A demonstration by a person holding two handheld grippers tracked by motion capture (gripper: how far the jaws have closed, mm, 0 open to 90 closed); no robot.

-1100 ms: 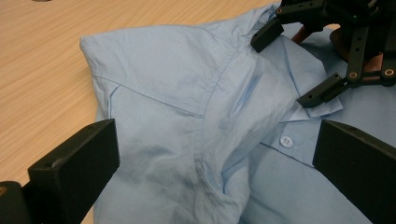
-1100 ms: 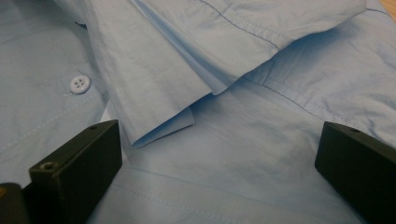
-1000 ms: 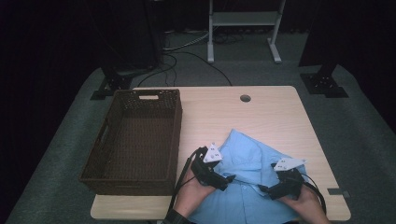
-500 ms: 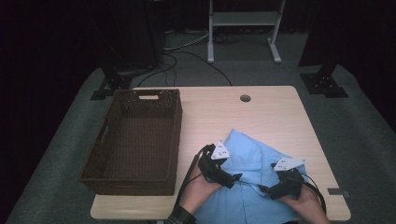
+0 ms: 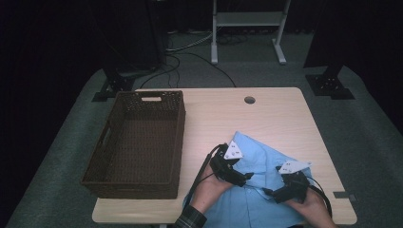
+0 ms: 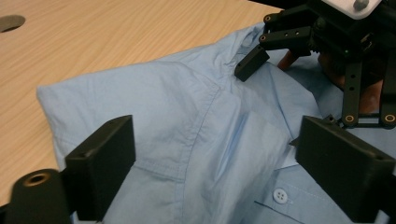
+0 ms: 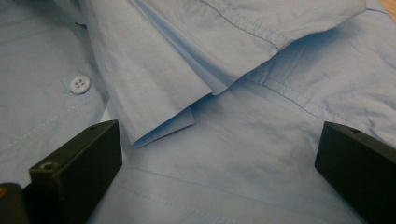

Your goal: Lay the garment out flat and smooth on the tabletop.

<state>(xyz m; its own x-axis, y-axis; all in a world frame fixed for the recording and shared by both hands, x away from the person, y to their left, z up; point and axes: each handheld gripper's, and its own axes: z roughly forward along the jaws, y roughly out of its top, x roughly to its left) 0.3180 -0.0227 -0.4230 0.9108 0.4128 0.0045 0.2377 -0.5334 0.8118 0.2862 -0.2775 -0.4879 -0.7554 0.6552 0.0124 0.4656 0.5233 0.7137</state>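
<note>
A light blue button shirt (image 5: 260,156) lies on the front right of the wooden table (image 5: 266,114). My left gripper (image 5: 245,178) hovers over its collar area, pointing right. In the left gripper view its jaws (image 6: 215,149) stand wide over the collar fold (image 6: 163,107) and have just been closing a little, pads off the cloth. My right gripper (image 5: 267,193) points left toward it, its jaw tips showing in the left gripper view (image 6: 252,63). In the right gripper view the jaws (image 7: 219,144) are open around a loose collar flap (image 7: 163,126), beside a white button (image 7: 80,84).
A dark wicker basket (image 5: 142,102) stands on the left half of the table, its right wall close to my left forearm. A cable hole (image 5: 249,99) sits near the table's far edge. Bare wood lies beyond the shirt.
My left gripper has slid to the right across the shirt, closer to the right gripper. The right gripper and the shirt have stayed where they were.
</note>
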